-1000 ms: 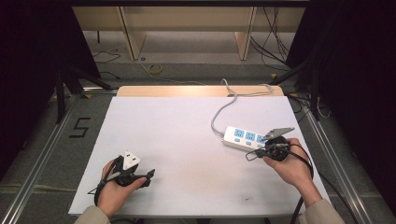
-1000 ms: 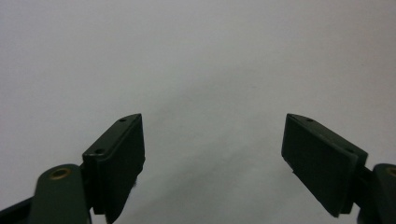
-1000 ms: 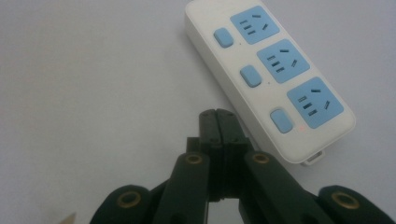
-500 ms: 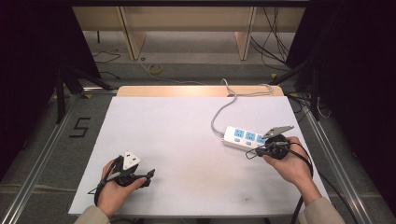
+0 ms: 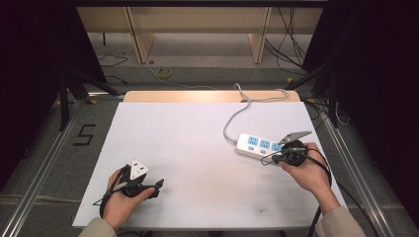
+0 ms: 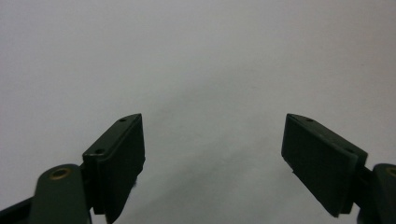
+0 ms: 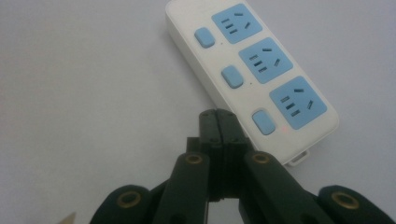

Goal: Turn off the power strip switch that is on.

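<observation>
Table point(image 5: 197, 148): white top, bare around both my claws; a strip of wood edge shows at its far side. Floor beyond: loose cables, a yellow coil point(image 5: 164, 73), wooden furniture legs. A dark mark shaped like a 5 point(image 5: 84, 134) sits on the floor well off to the side of my left claw.

Left claw point(image 5: 157, 184): held low in my left hand point(image 5: 121, 200) near the table's near edge, jaws spread wide apart, nothing between them. In the left gripper view the pads point(image 6: 119, 161) frame plain white surface and a faint shadow. Nothing stands in its way.

Right claw point(image 7: 219, 128): held in my right hand point(image 5: 306, 170), jaws pressed together, empty, tips just beside the long near side of the power strip point(image 7: 252, 70); I cannot tell whether they touch it.

Power strip: white body, lying flat, just ahead of my right claw, running away at a slant. Three pale blue sockets point(image 7: 261, 60) in a row, each paired with a small blue switch point(image 7: 232, 77) on the side nearer my claw. A tiny red point shows beside the nearest switch. Its grey cord point(image 5: 232, 116) curves away from the far end, off the table's far edge.
</observation>
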Demonstrator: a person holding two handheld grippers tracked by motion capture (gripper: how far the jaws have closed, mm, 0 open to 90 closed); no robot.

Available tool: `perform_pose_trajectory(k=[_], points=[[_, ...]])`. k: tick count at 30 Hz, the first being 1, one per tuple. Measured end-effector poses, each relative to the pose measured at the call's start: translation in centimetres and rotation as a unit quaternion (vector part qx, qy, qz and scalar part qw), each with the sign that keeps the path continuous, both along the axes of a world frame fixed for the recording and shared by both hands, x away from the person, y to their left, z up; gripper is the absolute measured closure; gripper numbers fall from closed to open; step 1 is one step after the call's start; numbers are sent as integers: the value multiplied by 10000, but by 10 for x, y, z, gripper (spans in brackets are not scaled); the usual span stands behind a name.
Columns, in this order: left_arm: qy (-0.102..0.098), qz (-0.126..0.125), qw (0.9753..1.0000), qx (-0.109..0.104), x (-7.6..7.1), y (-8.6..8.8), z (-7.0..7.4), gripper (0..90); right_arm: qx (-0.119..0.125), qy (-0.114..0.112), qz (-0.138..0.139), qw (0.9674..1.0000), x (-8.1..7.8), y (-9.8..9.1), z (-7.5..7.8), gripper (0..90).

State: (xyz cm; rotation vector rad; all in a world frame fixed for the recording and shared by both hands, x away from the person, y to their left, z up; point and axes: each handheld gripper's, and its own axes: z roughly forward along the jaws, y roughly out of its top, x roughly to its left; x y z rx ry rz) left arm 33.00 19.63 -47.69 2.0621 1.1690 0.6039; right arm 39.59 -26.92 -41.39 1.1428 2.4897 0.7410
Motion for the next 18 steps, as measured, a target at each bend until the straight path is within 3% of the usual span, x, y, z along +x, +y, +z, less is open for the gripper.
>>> perform_pose_trajectory(k=[18], points=[[-4, -6, 10000, -4, 0, 0, 0, 214, -66, 17, -90, 9999, 8, -2, 0, 900]])
